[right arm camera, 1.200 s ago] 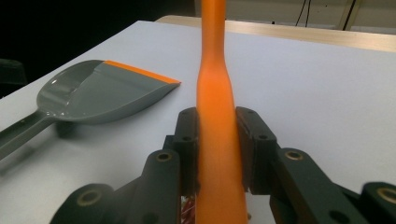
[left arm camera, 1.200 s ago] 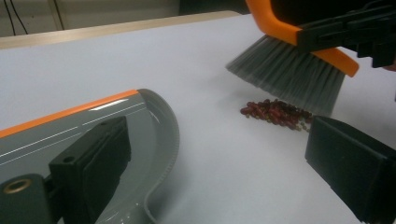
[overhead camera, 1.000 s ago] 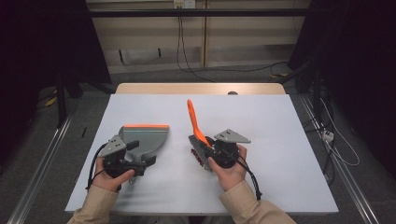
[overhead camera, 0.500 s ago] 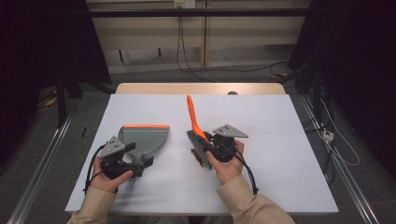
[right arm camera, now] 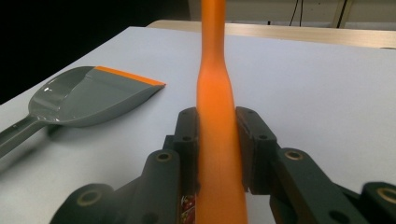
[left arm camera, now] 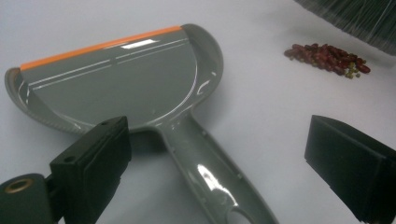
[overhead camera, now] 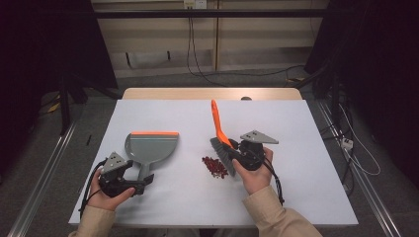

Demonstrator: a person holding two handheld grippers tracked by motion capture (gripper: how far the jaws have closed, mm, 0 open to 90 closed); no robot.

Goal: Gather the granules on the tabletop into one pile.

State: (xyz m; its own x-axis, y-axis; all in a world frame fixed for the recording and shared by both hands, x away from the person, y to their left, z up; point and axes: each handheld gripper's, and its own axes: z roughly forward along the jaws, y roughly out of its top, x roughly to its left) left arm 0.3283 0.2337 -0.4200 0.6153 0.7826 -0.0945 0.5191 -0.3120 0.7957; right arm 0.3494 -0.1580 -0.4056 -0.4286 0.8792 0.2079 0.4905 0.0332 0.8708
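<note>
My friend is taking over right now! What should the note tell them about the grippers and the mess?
Right gripper: shut on the brush's orange handle, bristles beside the pile.
Left gripper: open, jaws either side of the grey dustpan handle, not gripping yet.
Red beans lie in a pile on the white table, apart from the pan.
Done: brush picked up.
Left, probably: grip the dustpan, sweep the beans into it.

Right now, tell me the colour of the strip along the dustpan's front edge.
Orange, on the grey dustpan; clearest in the left gripper view.
</note>
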